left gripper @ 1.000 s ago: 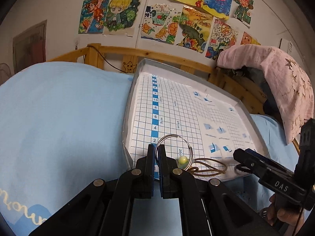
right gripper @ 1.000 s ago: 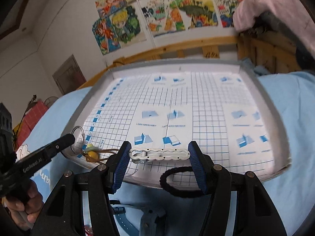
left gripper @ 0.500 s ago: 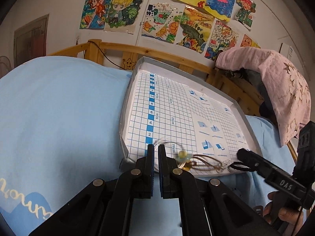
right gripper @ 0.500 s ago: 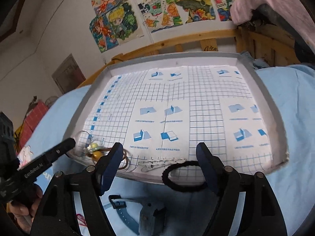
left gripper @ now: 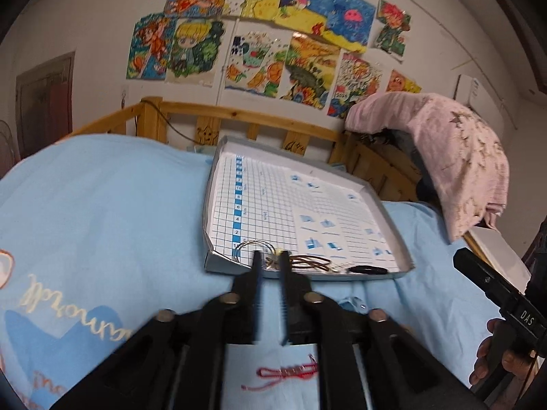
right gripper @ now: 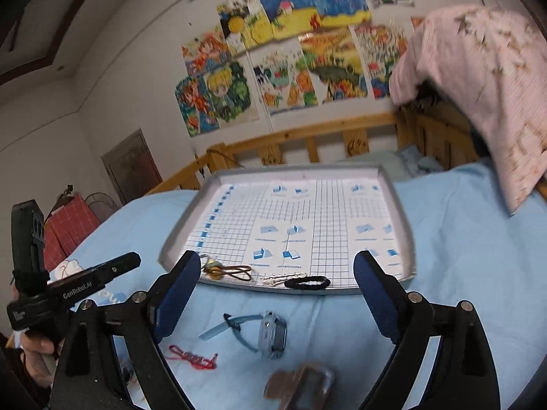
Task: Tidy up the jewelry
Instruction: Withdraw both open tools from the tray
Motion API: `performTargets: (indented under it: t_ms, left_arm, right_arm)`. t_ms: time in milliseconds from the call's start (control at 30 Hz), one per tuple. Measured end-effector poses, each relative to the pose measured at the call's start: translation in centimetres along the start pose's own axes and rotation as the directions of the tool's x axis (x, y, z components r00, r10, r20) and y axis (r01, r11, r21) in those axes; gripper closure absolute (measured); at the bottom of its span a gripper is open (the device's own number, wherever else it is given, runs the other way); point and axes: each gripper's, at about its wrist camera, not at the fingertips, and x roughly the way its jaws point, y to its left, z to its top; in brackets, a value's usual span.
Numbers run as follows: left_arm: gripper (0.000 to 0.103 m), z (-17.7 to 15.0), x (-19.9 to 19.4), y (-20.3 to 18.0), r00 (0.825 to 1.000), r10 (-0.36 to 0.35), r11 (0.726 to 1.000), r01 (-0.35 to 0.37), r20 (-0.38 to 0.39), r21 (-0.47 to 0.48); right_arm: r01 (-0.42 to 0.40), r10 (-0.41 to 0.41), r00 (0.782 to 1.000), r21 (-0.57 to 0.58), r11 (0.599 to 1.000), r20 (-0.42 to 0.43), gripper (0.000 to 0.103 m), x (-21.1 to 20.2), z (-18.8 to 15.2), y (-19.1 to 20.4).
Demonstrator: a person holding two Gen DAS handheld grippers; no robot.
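A grey tray lined with blue grid paper [left gripper: 218, 266] [right gripper: 407, 232] lies on the blue bedsheet. Along its near edge lie a silver wire bangle with a yellow bead [left gripper: 254, 247] [right gripper: 210, 263], a brown cord [left gripper: 309, 261] [right gripper: 237, 271], a white clip [right gripper: 275, 280] and a black hair tie [left gripper: 367, 269] [right gripper: 307, 283]. On the sheet in front lie a red string bracelet [left gripper: 287, 372] [right gripper: 193, 357], a blue watch [right gripper: 270, 333] and a brown watch [right gripper: 304, 387]. My left gripper [left gripper: 270, 256] is slightly open and empty, just short of the tray. My right gripper [right gripper: 277, 266] is wide open and empty above the sheet.
A wooden bed rail [left gripper: 239, 119] runs behind the tray. A pink blanket [left gripper: 454, 153] hangs over the rail at the right. Drawings [left gripper: 266, 44] cover the wall. A red box [right gripper: 68, 229] stands beside the bed at the left.
Both grippers pulled back from the tray. The left let go of the wire bangle and opened a little. The right released the white clip and opened wide; the watches and red bracelet came into view.
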Motion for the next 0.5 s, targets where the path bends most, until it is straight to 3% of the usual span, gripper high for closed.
performTargets:
  t_ms: [67, 100, 200, 367, 500]
  left_arm:
    - [0.036, -0.4, -2.2, -0.1, 0.999, 0.007, 1.0, -0.007, 0.044, 0.002]
    - [0.028, -0.6, -3.1, -0.2, 0.997, 0.016, 1.0, -0.017, 0.072, 0.006]
    - [0.023, -1.3, -6.0, -0.4, 0.991, 0.014, 0.999, -0.018, 0.131, 0.029]
    - [0.0, -3.2, -10.5, -0.4, 0.977, 0.021, 0.999, -0.028, 0.212, 0.03]
    - [0.0, -5.5, -14.2, -0.6, 0.959, 0.032, 0.997, -0.051, 0.282, 0.058]
  right_arm:
    - [0.004, -0.003, 1.0, -0.014, 1.0, 0.024, 0.013, -1.8, -0.1, 0.3]
    - [0.004, -0.003, 0.999, -0.021, 1.0, 0.039, 0.013, -2.8, -0.1, 0.5]
    - [0.0, 0.003, 0.997, -0.039, 0.999, 0.071, 0.012, -5.5, -0.5, 1.0]
    - [-0.008, 0.016, 0.991, -0.059, 0.998, 0.136, 0.002, -9.7, -1.6, 2.3]
    - [-0.008, 0.023, 0.979, -0.073, 0.997, 0.203, 0.002, -13.1, -3.1, 3.3]
